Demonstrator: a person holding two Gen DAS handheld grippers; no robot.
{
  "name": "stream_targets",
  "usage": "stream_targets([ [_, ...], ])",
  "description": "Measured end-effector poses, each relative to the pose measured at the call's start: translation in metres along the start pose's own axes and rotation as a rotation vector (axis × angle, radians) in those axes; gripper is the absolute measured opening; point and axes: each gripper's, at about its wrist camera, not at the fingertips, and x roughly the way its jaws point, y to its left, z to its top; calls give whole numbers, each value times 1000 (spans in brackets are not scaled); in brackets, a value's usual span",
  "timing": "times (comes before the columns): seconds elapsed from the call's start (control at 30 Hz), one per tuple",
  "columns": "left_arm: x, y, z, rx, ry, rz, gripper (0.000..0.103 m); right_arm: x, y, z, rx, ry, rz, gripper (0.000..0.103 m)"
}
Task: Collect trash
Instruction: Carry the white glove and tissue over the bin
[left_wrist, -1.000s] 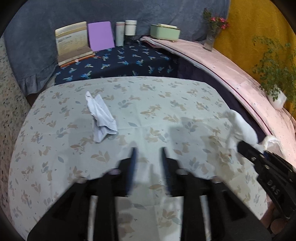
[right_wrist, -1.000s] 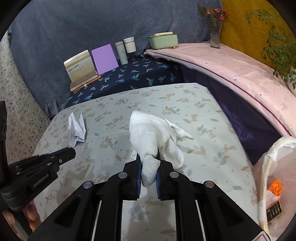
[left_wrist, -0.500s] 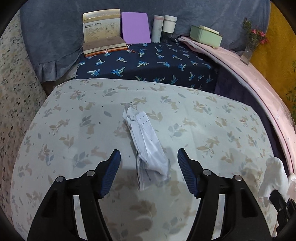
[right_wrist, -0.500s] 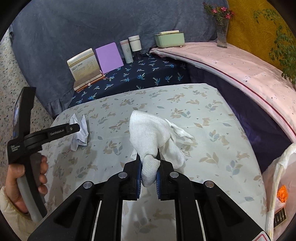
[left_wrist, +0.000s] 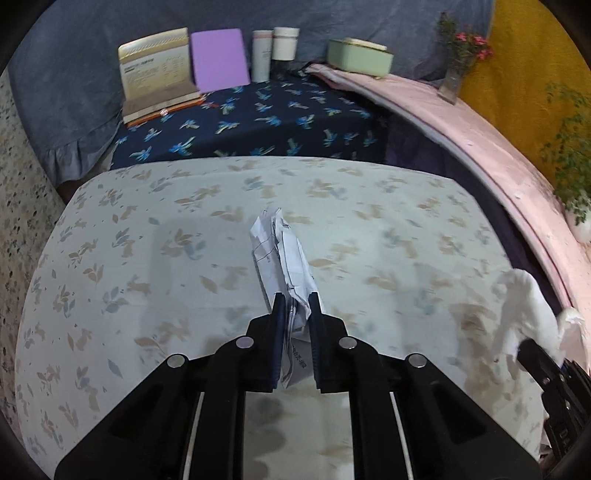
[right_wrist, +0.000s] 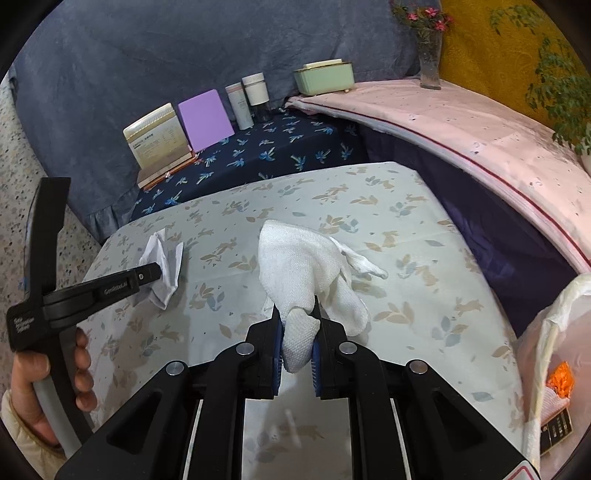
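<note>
The left gripper (left_wrist: 294, 301) is pinching a crumpled sheet of paper (left_wrist: 282, 254) at the centre of its frame, over the leaf-print tablecloth (left_wrist: 147, 258). The right gripper (right_wrist: 296, 314) is clamping a white cloth rag (right_wrist: 299, 266), which is draping forward at the middle of its view. At that frame's lower right a white trash bag (right_wrist: 554, 332) is standing open, showing an orange scrap (right_wrist: 561, 378). A green box (right_wrist: 325, 77) is sitting in the upper middle.
</note>
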Motion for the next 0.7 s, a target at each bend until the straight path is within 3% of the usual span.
stream_targets([
  [0.33, -49, -100, -24, 125, -32, -104, 12, -62, -47, -5, 62, -80, -41, 11],
  [0.7, -87, -228, -64, 284, -35, -230, 12, -130, -134, -26, 172, -156, -152, 12],
])
